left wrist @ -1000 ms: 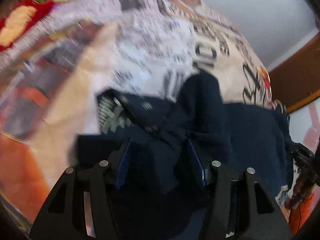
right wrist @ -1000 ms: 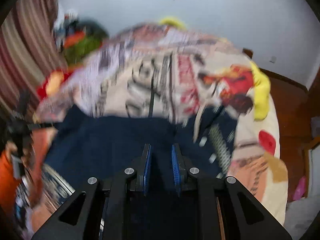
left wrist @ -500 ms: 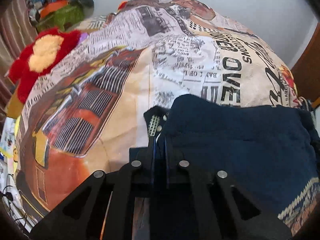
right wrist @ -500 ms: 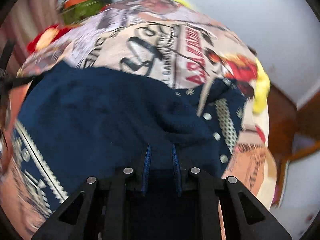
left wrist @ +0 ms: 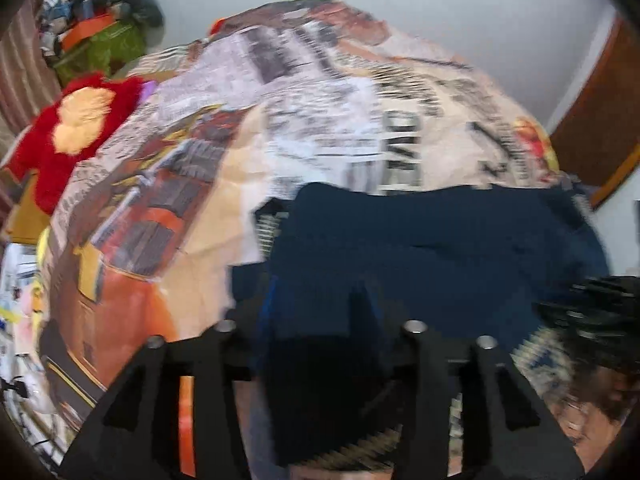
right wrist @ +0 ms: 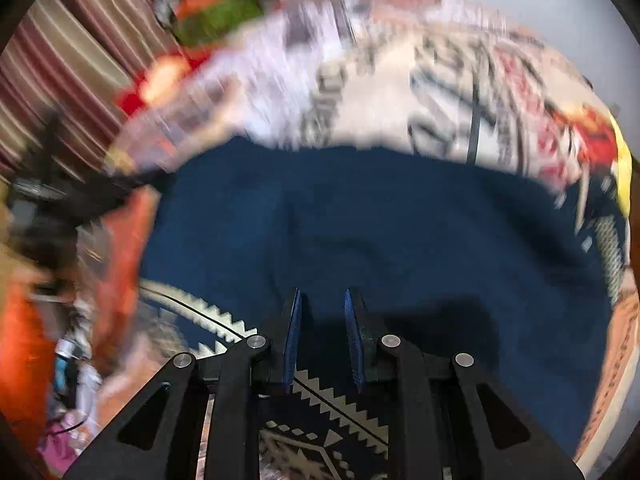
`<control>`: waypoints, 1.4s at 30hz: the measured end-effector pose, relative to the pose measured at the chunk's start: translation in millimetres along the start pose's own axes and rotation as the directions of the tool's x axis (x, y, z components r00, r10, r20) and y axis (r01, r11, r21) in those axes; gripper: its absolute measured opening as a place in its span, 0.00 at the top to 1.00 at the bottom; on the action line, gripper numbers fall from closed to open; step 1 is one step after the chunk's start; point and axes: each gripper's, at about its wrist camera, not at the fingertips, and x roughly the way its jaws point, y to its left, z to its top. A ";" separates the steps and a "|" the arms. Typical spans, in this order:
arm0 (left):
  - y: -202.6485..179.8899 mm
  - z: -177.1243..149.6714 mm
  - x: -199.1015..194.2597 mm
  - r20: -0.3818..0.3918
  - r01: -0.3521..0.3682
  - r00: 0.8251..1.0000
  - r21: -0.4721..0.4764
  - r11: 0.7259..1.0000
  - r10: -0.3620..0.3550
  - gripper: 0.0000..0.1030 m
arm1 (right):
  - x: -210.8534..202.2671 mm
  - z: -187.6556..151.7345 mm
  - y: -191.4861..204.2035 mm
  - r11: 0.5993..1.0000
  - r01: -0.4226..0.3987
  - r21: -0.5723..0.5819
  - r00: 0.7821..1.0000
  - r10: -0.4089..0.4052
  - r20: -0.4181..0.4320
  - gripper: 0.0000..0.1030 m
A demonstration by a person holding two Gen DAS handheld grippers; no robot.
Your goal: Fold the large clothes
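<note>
A large navy blue garment [left wrist: 440, 240] with a cream zigzag-patterned hem [right wrist: 224, 320] lies spread on the bed. My left gripper [left wrist: 316, 308] stands open over the garment's near left edge, with dark cloth lying between its fingers. My right gripper [right wrist: 322, 332] hovers over the garment [right wrist: 380, 232] near the patterned hem, its blue pads a small gap apart with cloth below them. Both views are blurred by motion.
The bed carries a newspaper-and-car print cover [left wrist: 320, 100]. A red and yellow plush toy [left wrist: 76, 120] and a pile of green and orange things [left wrist: 100, 36] sit at the far left. Striped curtains [right wrist: 72, 80] hang at left. A wooden door [left wrist: 600, 112] stands at right.
My left gripper was shut on the garment's edge half a second ago and has opened wide. The right gripper has moved back toward the patterned hem.
</note>
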 end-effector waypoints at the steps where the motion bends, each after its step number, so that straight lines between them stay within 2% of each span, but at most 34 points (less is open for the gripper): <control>1: -6.8 -3.9 -3.5 0.004 0.027 1.000 0.005 1.000 -0.027 0.50 | 6.1 -5.8 1.3 1.000 0.018 0.001 1.000 -0.018 0.017 0.82; 3: -25.1 -16.0 -5.0 -0.021 0.105 0.994 0.025 0.994 -0.105 0.45 | 2.1 -10.5 -1.1 1.000 -0.002 0.017 0.999 0.001 0.048 0.82; 5: -45.7 -30.4 3.2 -0.084 0.160 0.985 0.071 0.985 -0.153 0.45 | -4.2 -8.8 -7.5 0.998 -0.031 0.055 0.999 0.031 0.008 0.82; 7: -58.5 -42.4 10.5 -0.085 0.114 0.991 0.121 0.986 -0.104 0.44 | -15.1 -7.3 -13.2 0.992 -0.059 0.109 0.998 0.060 -0.007 0.82; 9: -61.5 -49.9 14.6 -0.068 0.077 0.995 0.145 0.986 -0.068 0.40 | -30.4 -8.5 -11.6 0.985 -0.109 0.131 0.994 0.105 0.037 0.82; 12: -45.9 -50.5 8.8 -0.087 0.098 0.992 0.055 0.994 -0.093 0.39 | -43.8 -12.1 4.3 0.987 -0.129 0.092 0.990 0.122 0.075 0.82; 14: -33.1 -54.0 -2.6 -0.083 0.104 0.991 0.005 0.995 -0.103 0.40 | -37.3 -15.5 18.8 0.995 -0.093 0.046 0.994 0.090 0.062 0.82; 16: -22.8 -59.7 -13.9 -0.069 0.100 0.992 -0.027 0.995 -0.101 0.40 | -21.0 -24.6 26.6 0.999 -0.048 0.005 0.999 0.048 0.008 0.82; 19: -0.8 -76.1 -28.3 -0.061 0.089 0.993 -0.126 0.988 -0.097 0.33 | -5.7 -34.6 30.5 1.000 0.004 -0.010 0.999 -0.003 0.034 0.81; 21: 19.6 -89.7 -32.8 -0.058 0.107 0.990 -0.255 0.961 -0.125 0.28 | -9.1 -34.4 30.9 1.000 0.010 -0.012 0.999 -0.010 0.036 0.81; 23: 39.4 -104.8 -28.8 -0.067 0.150 0.979 -0.409 0.900 -0.193 0.27 | -10.5 -29.8 29.8 1.000 0.007 -0.002 1.000 -0.007 0.013 0.81; 25: 47.8 -116.6 -22.1 -0.083 0.189 0.961 -0.494 0.849 -0.263 0.27 | -12.3 -24.7 27.0 1.000 0.001 0.025 1.000 -0.001 -0.010 0.81; 26: 49.8 -122.9 -17.9 -0.090 0.207 0.950 -0.529 0.823 -0.298 0.27 | -14.6 -23.0 27.0 0.999 -0.003 0.036 1.000 0.003 -0.010 0.81; 29: 44.4 -129.9 -9.2 -0.101 0.243 0.929 -0.557 0.794 -0.355 0.27 | -29.5 -22.8 32.6 0.999 -0.037 0.038 0.999 0.036 0.028 0.81; 32: 38.7 -129.6 2.4 -0.083 0.309 0.891 -0.610 0.730 -0.447 0.26 | -38.6 -23.1 43.1 0.999 -0.040 0.010 0.997 0.039 0.068 0.81; 34: 36.2 -124.8 3.3 -0.050 0.324 0.893 -0.617 0.717 -0.447 0.21 | -38.4 -25.4 51.3 1.000 -0.009 -0.018 0.996 0.011 0.089 0.81; 35: 35.0 -119.6 5.2 -0.027 0.348 0.888 -0.612 0.710 -0.459 0.19 | -35.8 -26.9 53.6 1.000 0.000 -0.028 0.996 0.002 0.089 0.81; 38: 33.9 -109.2 14.0 -0.003 0.360 0.884 -0.634 0.685 -0.468 0.16 | -18.0 -31.5 57.0 0.998 0.031 -0.063 0.998 -0.028 0.054 0.80; 42: 35.6 -93.7 28.7 0.032 0.377 0.881 -0.649 0.660 -0.472 0.15 | -8.3 -36.3 57.3 0.996 0.044 -0.081 0.998 -0.040 0.054 0.79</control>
